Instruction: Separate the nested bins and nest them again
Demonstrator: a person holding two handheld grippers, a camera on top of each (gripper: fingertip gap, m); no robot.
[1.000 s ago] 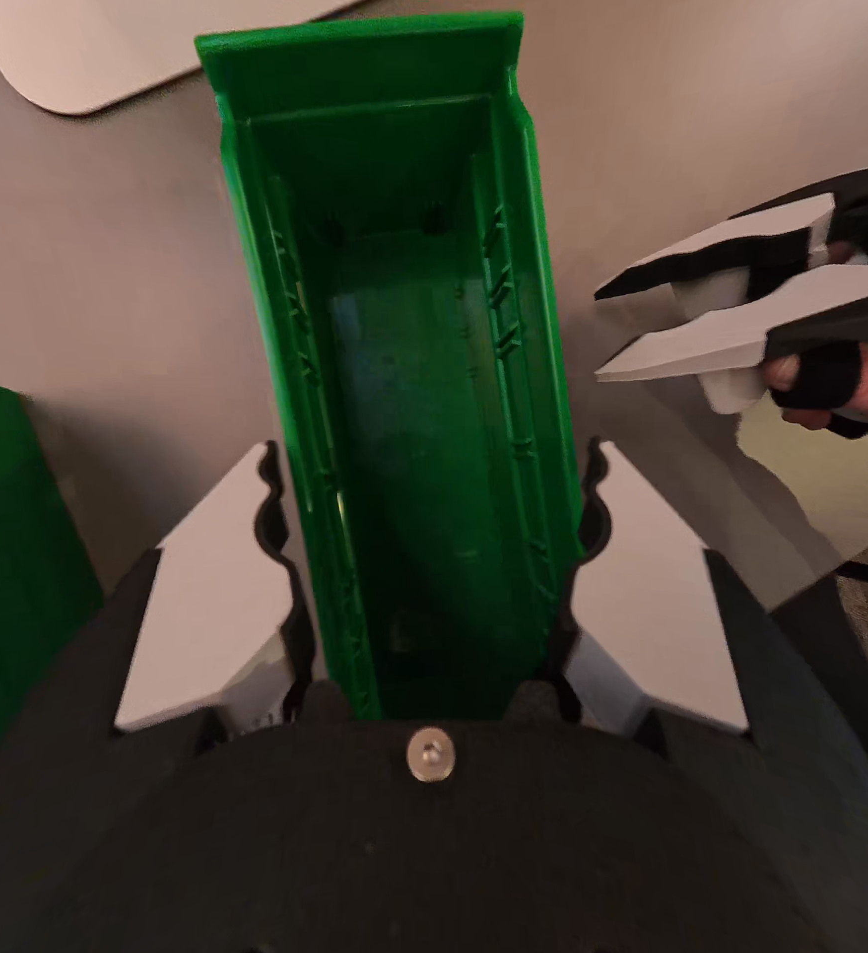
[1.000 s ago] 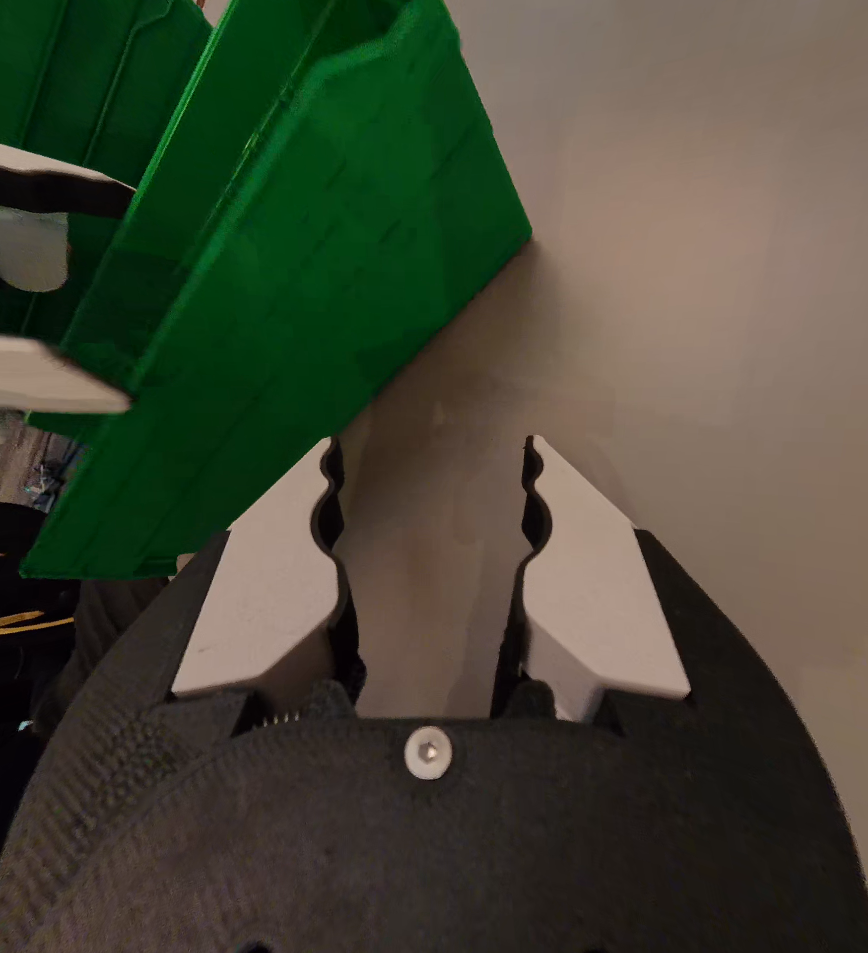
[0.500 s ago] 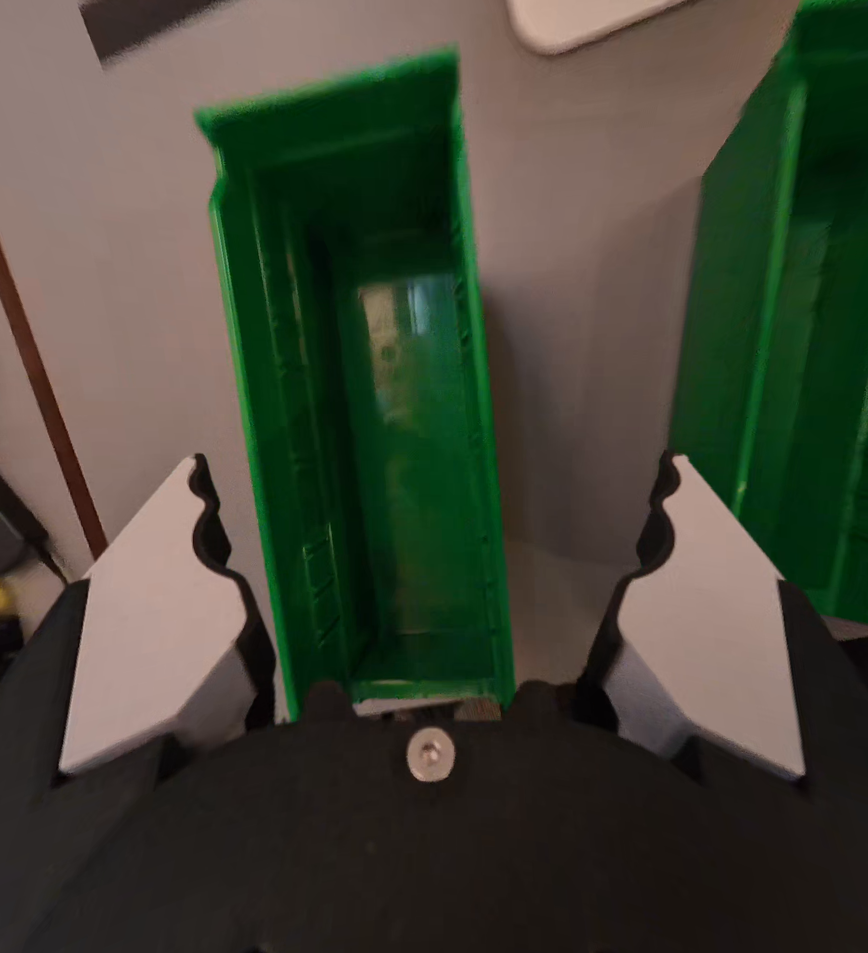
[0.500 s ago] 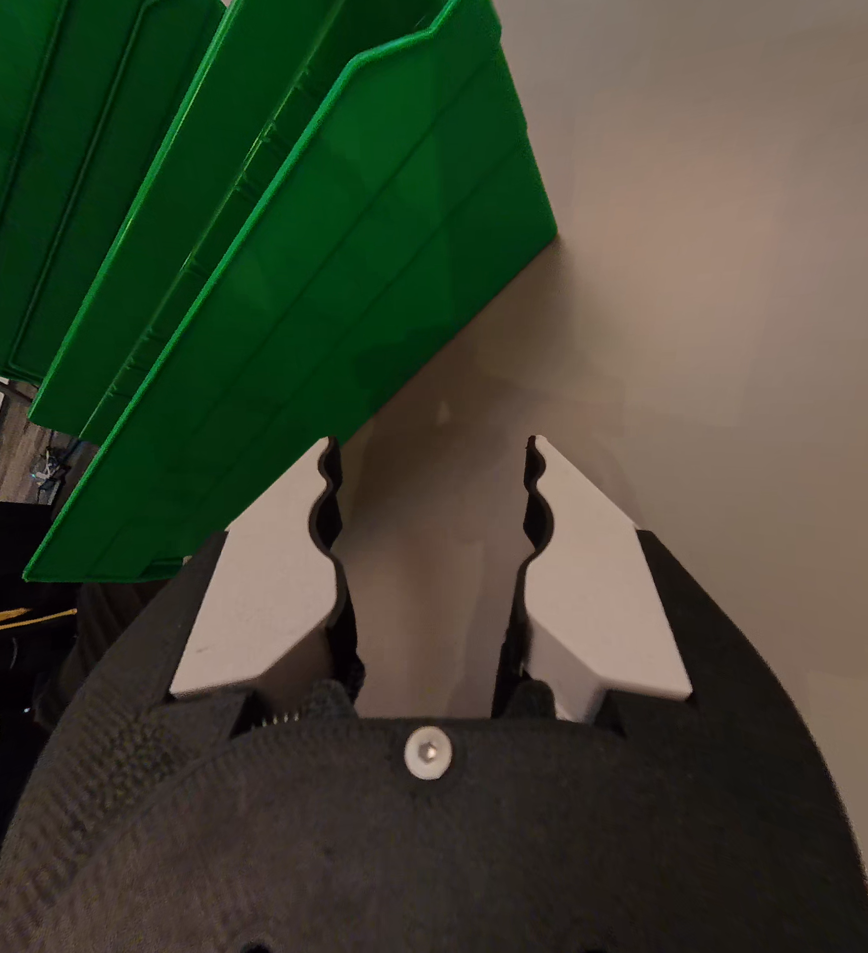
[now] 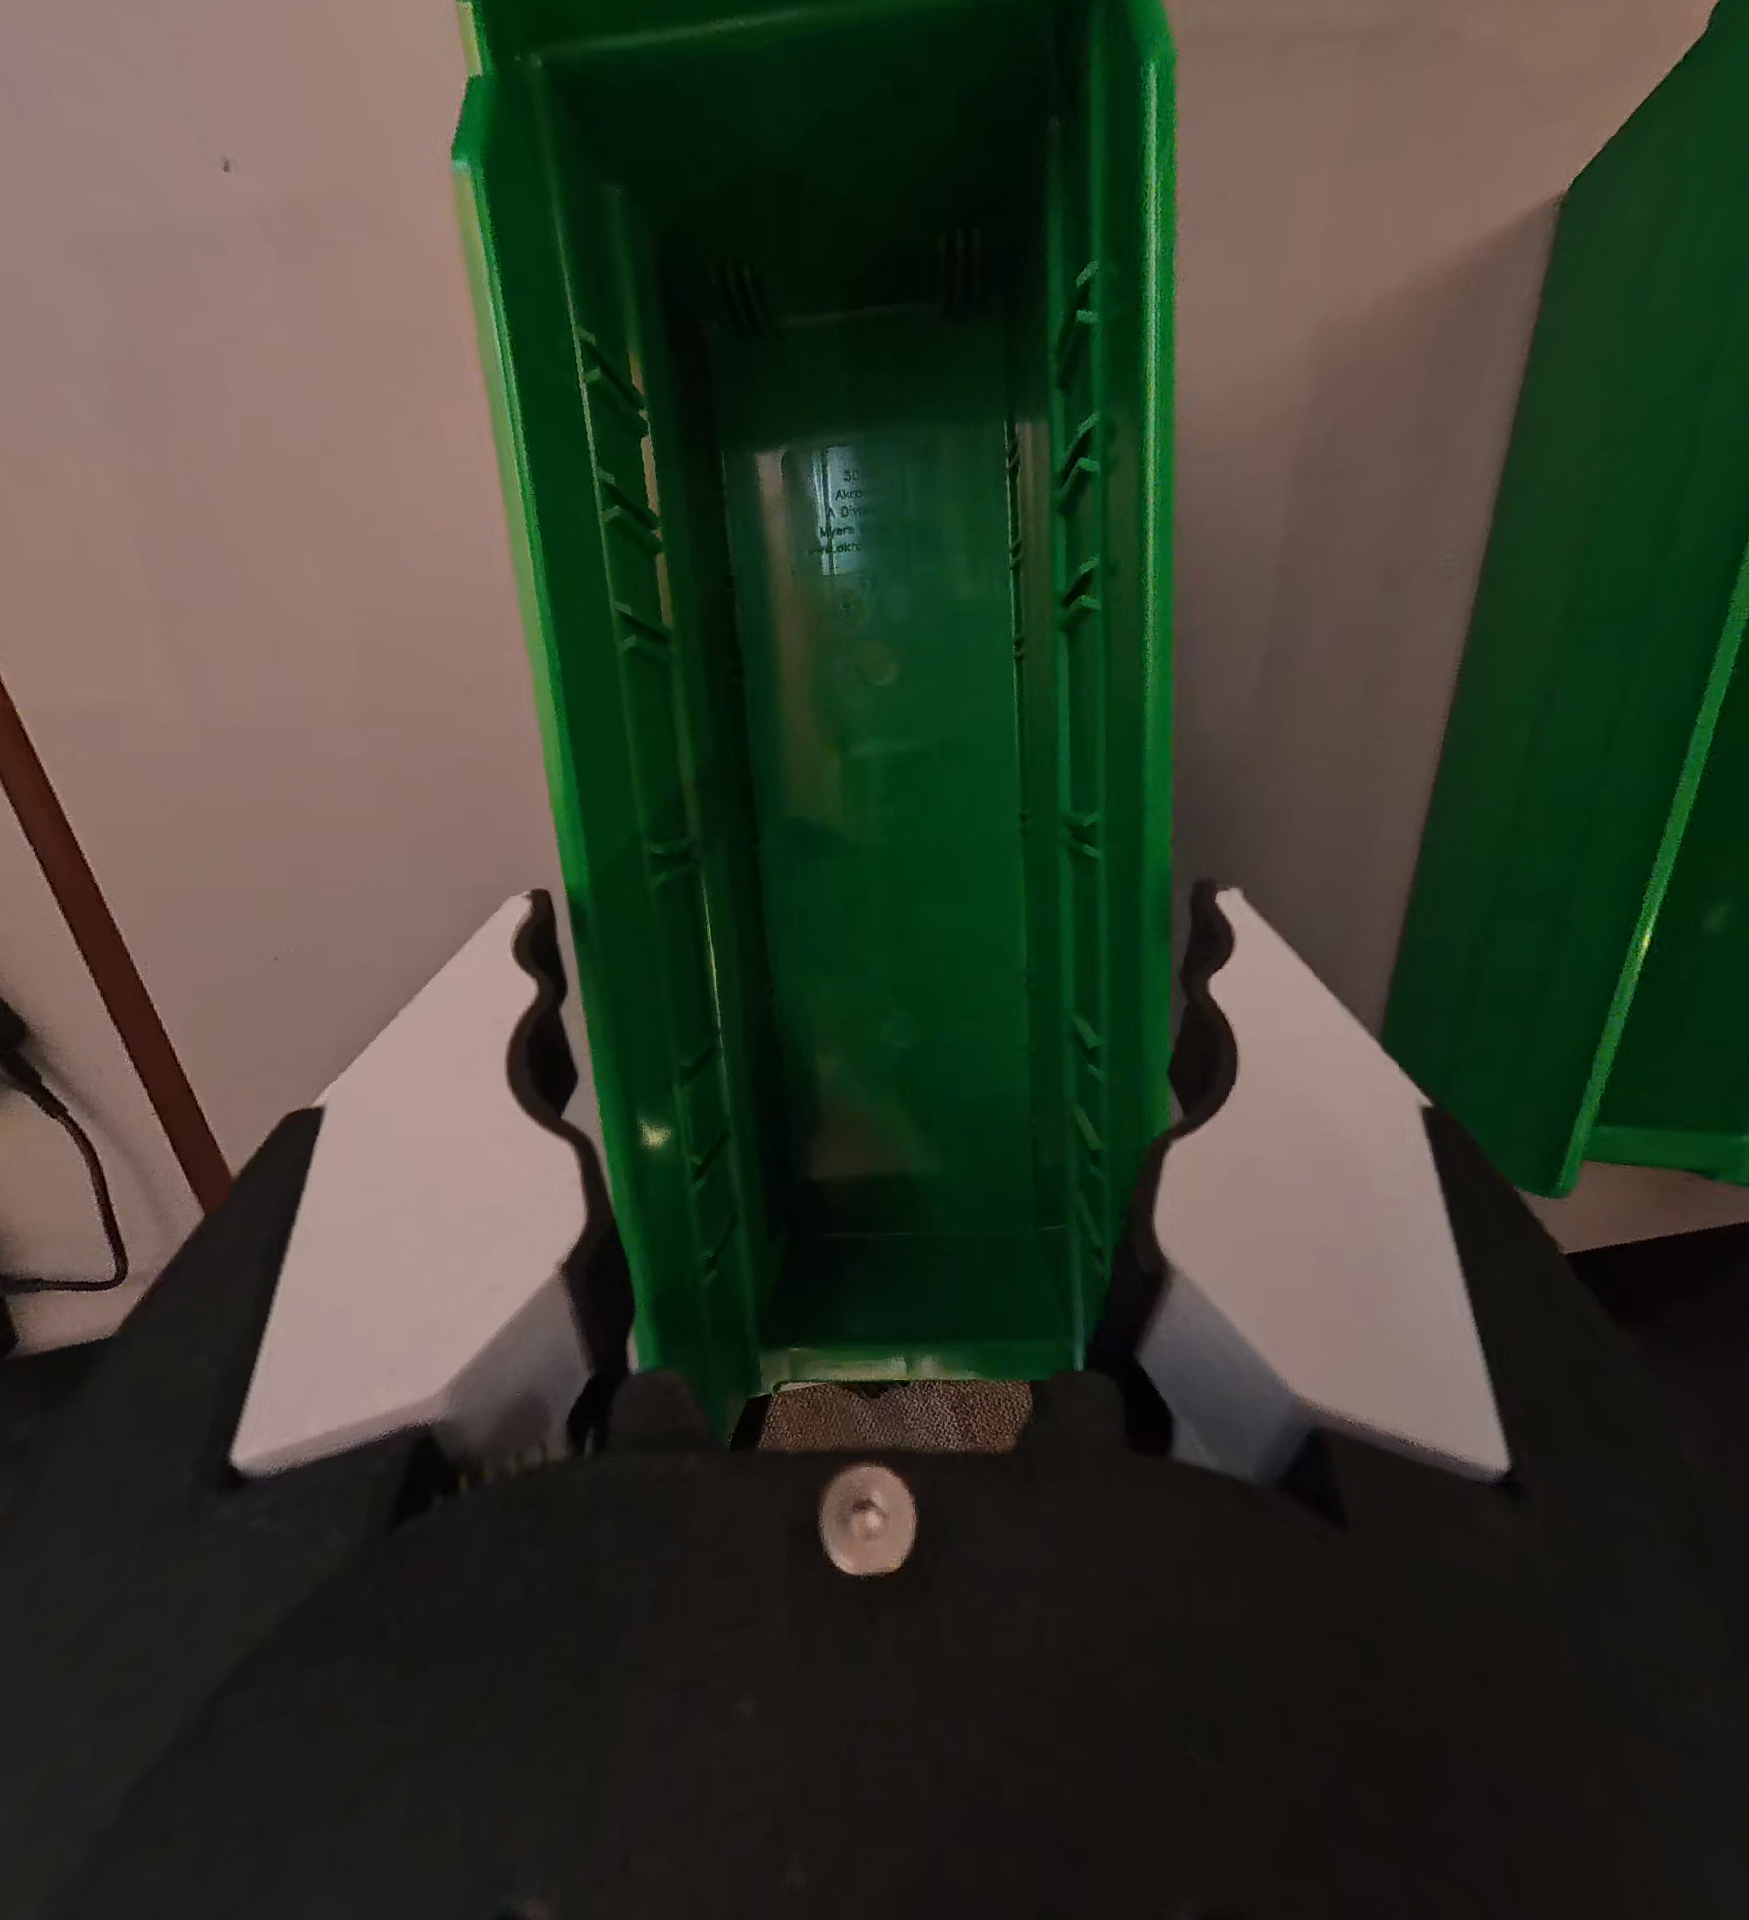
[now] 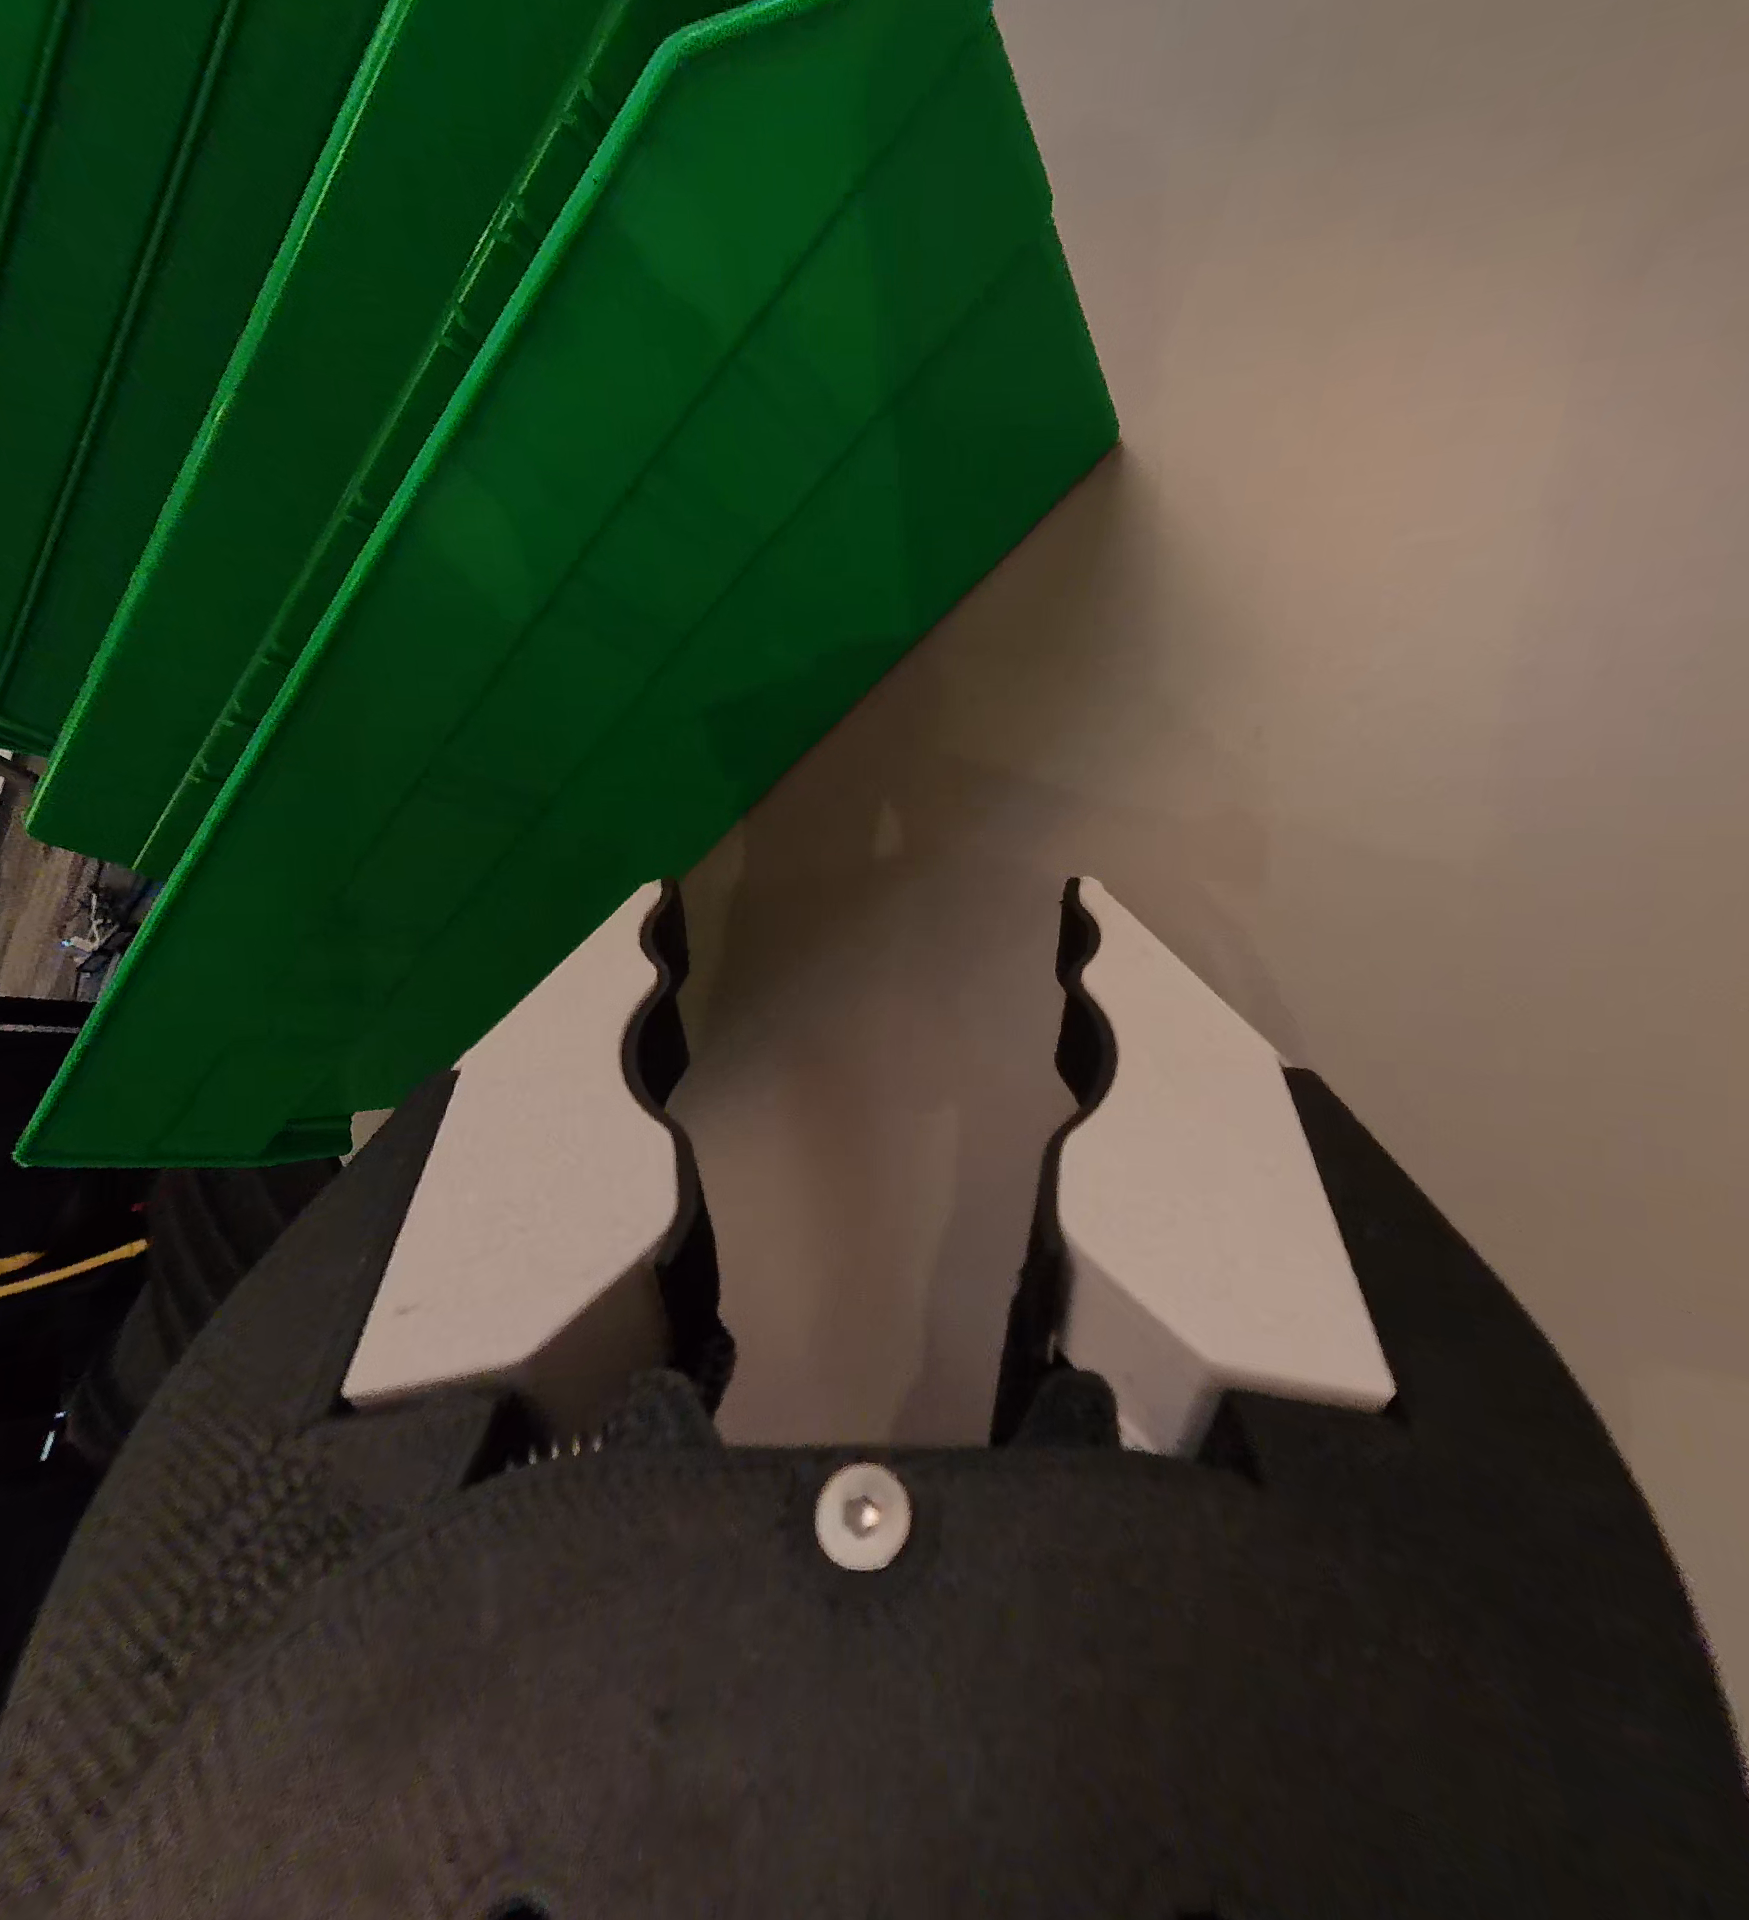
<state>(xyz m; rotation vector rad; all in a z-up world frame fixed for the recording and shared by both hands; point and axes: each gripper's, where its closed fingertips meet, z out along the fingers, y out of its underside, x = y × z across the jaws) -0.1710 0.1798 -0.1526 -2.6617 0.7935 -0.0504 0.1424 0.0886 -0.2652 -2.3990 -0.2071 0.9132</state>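
A long green bin (image 5: pixel 880 727) lies open side up on the pale table, running away from me in the left wrist view. My left gripper (image 5: pixel 870 904) is shut on its near end, one pad pressed on each long side wall. A second green bin (image 5: pixel 1628 727) stands apart at the right. In the right wrist view a green bin (image 6: pixel 641 520) lies at the upper left, with another green bin (image 6: pixel 18 312) beyond it. My right gripper (image 6: pixel 870 894) is open and empty over bare table, its left fingertip close to the nearer bin's side wall.
The pale table (image 6: pixel 1369 520) stretches right of the bins. A brown strip (image 5: pixel 49 831) runs along the left, with a dark device and black cable (image 5: pixel 70 1195) beyond it. Past the table edge are dark floor items and yellow cables (image 6: pixel 18 1278).
My left gripper let go of one bin, swung left, opened wide around this bin and has now closed on its sides. My right gripper has stayed open, almost still.
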